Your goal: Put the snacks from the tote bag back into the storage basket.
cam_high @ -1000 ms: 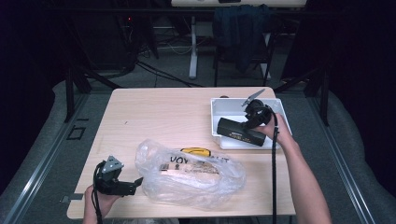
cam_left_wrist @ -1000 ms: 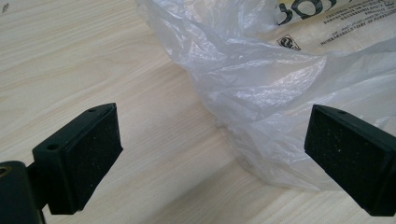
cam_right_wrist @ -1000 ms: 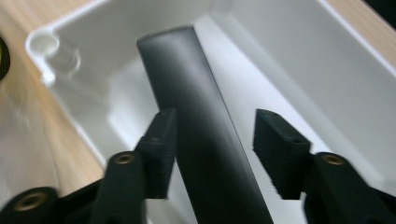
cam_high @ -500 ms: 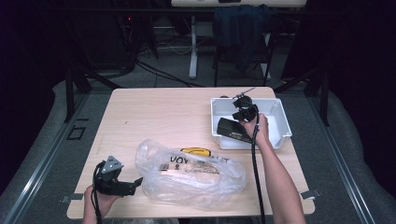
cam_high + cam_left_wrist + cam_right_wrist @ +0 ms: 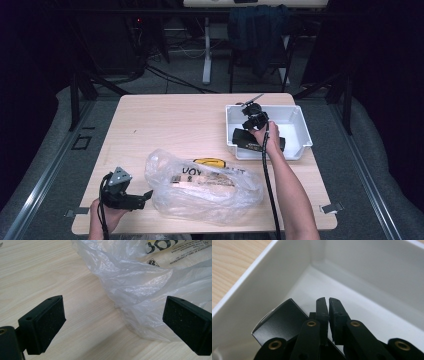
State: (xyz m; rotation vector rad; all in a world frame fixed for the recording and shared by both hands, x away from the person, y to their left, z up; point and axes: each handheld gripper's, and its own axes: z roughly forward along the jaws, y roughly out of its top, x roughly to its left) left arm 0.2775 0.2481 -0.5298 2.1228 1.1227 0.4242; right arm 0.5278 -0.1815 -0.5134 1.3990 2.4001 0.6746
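A crumpled clear plastic bag lies near the table's front edge, with a pale printed package inside it. My left gripper rests on the table just left of the bag, jaws wide open and nothing between them. A white bin stands at the right of the table with a black box in it. My right gripper hovers over the bin's left part, above the black box, jaws shut with nothing seen between them.
A yellow item shows at the bag's far edge. The wooden table is bare to the left and at the back. Chairs and cables stand on the floor behind the table.
My right gripper has moved left across the bin, from its right side to near its left wall. The left gripper and the bag have stayed put.
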